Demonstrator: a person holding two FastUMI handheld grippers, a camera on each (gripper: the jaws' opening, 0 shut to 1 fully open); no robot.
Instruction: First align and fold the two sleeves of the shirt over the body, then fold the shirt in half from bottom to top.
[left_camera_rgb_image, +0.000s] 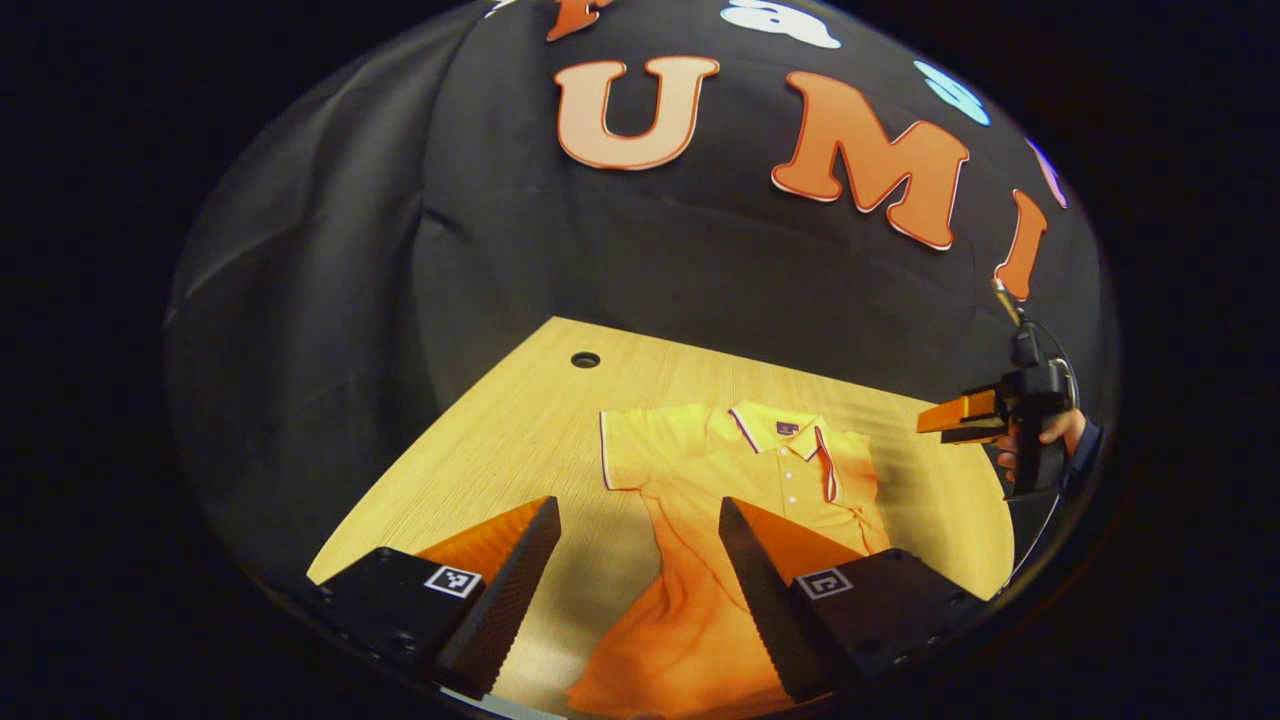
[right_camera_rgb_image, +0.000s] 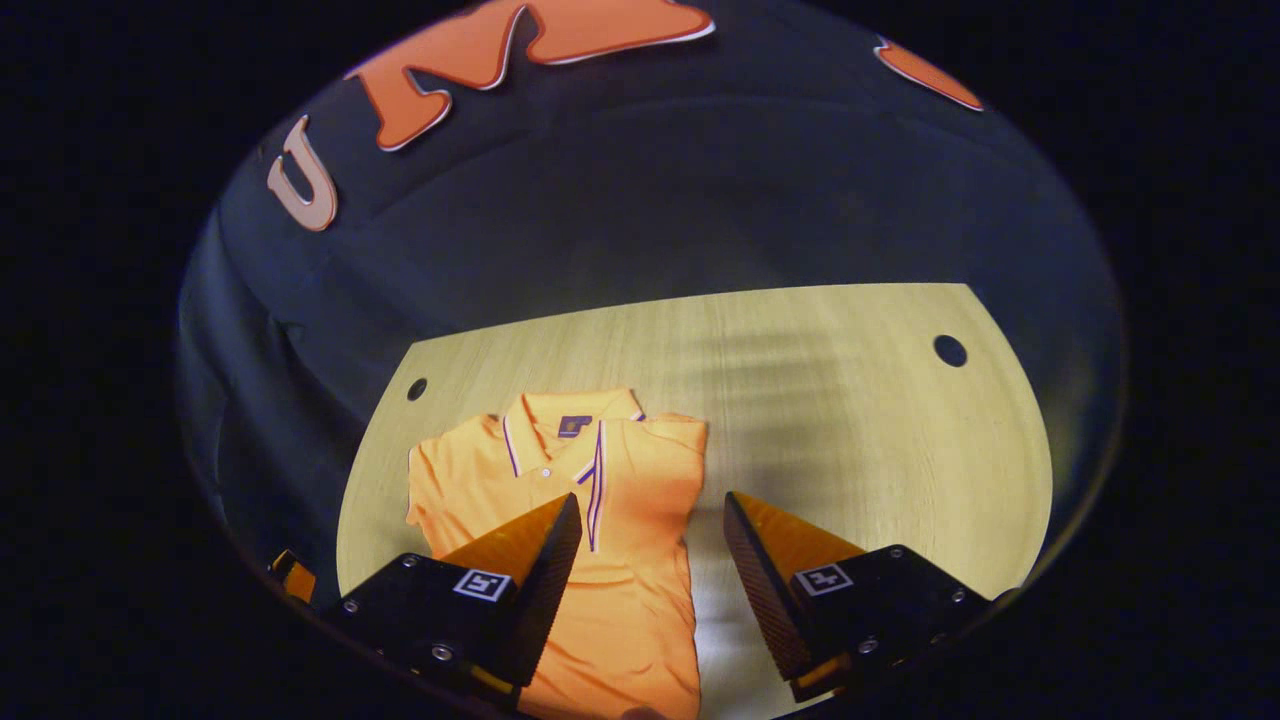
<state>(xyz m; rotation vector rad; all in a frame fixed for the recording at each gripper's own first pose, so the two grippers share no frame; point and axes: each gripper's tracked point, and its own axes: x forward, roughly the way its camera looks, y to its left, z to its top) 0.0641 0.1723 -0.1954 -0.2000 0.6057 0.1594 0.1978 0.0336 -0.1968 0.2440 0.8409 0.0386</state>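
An orange polo shirt (left_camera_rgb_image: 690, 470) lies flat on the wooden table (left_camera_rgb_image: 520, 420), collar (left_camera_rgb_image: 780, 425) toward the far wall. In the right gripper view the shirt (right_camera_rgb_image: 480, 480) has one sleeve (right_camera_rgb_image: 650, 460) folded over the body, its striped hem beside the placket. The other sleeve (right_camera_rgb_image: 428, 495) lies spread out to the side. My left gripper (left_camera_rgb_image: 638, 502) hovers open above the lower body of the shirt. My right gripper (right_camera_rgb_image: 651, 497) is open above the folded side's edge, holding nothing. It also appears in the left gripper view as the right gripper (left_camera_rgb_image: 958, 418), held by a hand (left_camera_rgb_image: 1060, 430) off the shirt's side.
The table (right_camera_rgb_image: 850, 420) has two round cable holes (right_camera_rgb_image: 950, 350) (right_camera_rgb_image: 417, 388) near its far corners. A wide stretch of bare wood lies beside the shirt's folded side. Black cloth hangs behind the far edge.
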